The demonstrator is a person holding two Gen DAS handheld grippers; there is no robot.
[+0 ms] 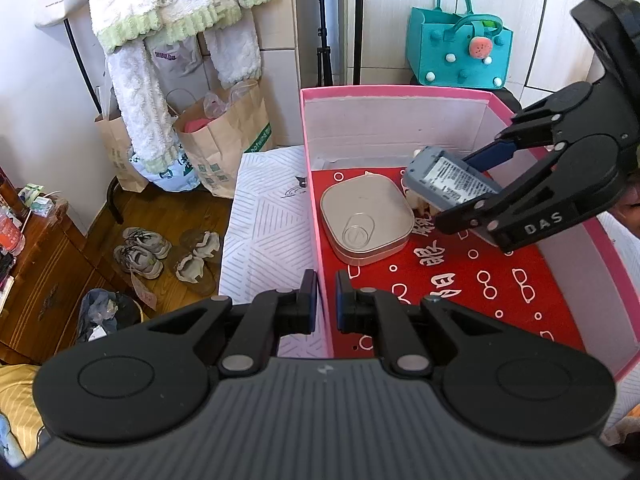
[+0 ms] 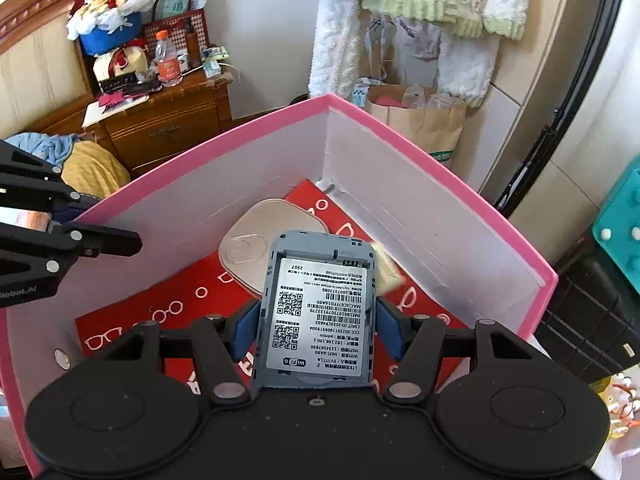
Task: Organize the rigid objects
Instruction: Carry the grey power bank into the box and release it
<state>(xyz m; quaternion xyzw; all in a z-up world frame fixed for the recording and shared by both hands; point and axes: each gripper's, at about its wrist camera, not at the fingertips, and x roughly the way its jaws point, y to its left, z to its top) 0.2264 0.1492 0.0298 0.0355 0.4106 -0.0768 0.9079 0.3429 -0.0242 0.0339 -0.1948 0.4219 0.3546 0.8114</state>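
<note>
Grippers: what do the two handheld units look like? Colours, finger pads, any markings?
Both match: matte black linkage fingers with silver pivot pins, blue pads, round black discs either side of a ribbed grey body. The right gripper has "DAS" in white on one finger; the left gripper shows partial white lettering in the right wrist view.

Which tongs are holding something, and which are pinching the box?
The right tongs hold the grey gadget with barcodes. The left tongs pinch the pink box wall.

The beige rounded-square tin (image 1: 367, 220) lies in the pink cardboard box (image 1: 394, 93), left of the tilted grey label-backed router (image 1: 450, 184).
</note>
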